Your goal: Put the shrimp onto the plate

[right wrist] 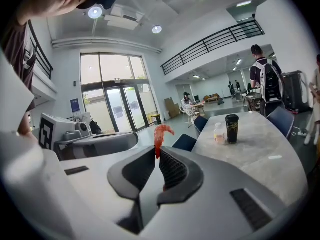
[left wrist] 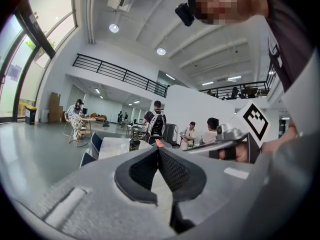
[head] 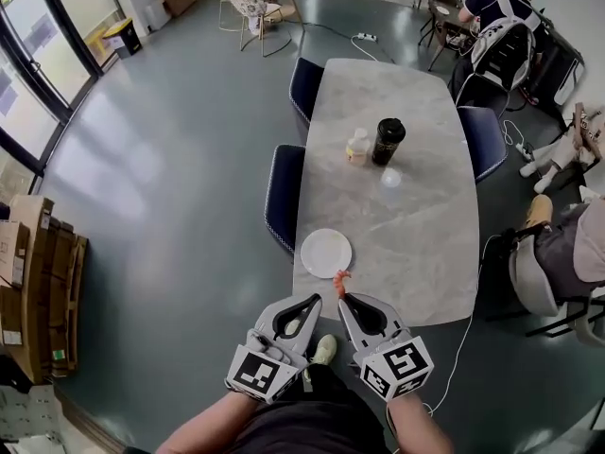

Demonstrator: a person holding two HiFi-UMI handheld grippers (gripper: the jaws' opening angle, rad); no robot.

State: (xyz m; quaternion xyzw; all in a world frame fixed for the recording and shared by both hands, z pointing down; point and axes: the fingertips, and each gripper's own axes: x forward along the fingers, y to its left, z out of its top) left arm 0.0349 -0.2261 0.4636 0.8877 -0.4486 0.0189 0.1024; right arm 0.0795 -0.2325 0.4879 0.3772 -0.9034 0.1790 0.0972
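The right gripper has its jaws pinched on the lower end of the shrimp, which stands upright above the tips, its orange top curled to the right; the left gripper shows near it on the left. To the right runs a table bearing a black cup and a small bottle side by side; a blue chair stands at its edge
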